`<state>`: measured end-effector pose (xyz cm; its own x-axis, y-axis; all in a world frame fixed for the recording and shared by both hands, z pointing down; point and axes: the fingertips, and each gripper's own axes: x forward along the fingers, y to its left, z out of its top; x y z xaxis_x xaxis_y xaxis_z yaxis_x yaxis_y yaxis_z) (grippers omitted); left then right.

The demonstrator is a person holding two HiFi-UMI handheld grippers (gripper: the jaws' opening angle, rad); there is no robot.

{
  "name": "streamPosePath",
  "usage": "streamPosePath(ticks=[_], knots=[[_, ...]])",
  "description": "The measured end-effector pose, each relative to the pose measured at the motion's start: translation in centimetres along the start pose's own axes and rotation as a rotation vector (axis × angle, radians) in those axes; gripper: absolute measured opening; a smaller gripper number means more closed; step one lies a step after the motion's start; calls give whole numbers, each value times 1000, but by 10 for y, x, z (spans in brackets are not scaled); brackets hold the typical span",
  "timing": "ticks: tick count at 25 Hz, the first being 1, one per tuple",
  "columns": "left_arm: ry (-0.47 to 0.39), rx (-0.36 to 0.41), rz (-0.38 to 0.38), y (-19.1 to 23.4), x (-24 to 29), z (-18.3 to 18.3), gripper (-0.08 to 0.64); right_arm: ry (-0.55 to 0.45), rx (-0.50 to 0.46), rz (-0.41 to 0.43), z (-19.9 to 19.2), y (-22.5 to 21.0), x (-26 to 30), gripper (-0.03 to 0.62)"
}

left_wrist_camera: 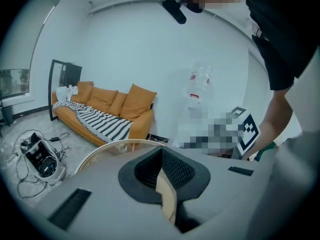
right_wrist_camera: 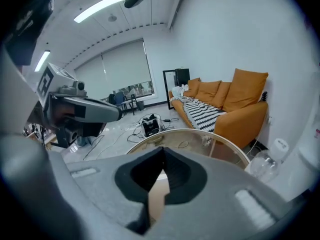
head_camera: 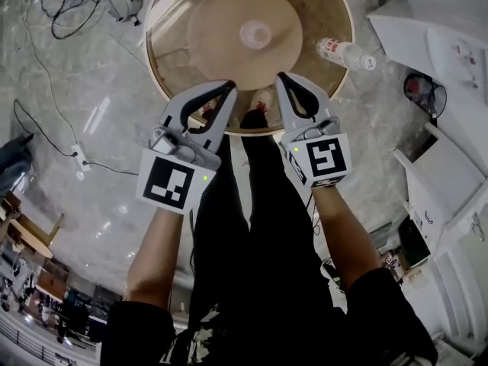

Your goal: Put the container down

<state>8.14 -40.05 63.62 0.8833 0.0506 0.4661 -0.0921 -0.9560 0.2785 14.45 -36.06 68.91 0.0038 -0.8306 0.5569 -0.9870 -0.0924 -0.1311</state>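
A small clear round container (head_camera: 255, 34) stands at the middle of the round glass table (head_camera: 171, 75), over its wooden base. Both grippers hang in the air on the near side of the table, apart from the container. My left gripper (head_camera: 226, 88) is shut with nothing between its jaws, and its pads meet at the tip in the left gripper view (left_wrist_camera: 161, 151). My right gripper (head_camera: 283, 78) is likewise shut and empty, its jaws closed together in the right gripper view (right_wrist_camera: 162, 151). The table rim (left_wrist_camera: 115, 145) shows just beyond both sets of jaws.
A clear plastic bottle (head_camera: 343, 52) lies at the table's right rim. White furniture (head_camera: 442, 44) stands to the right. Cables and a device (head_camera: 69, 6) lie on the floor at far left. An orange sofa (left_wrist_camera: 115, 109) stands against the wall.
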Motion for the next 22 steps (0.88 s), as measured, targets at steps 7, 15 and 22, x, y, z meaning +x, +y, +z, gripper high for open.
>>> streamPosePath(ticks=[7,15,22], knots=[[-19,20,42,-23,-50,62,12,-26,60,-14,62,7,-66,-5],[-30,59,45,-57,-97,128,12,-66,15,60,138,52,-127,-5],[-98,130,7,-99,-130,179,12,-131,19,45,178,71,-173,-5]])
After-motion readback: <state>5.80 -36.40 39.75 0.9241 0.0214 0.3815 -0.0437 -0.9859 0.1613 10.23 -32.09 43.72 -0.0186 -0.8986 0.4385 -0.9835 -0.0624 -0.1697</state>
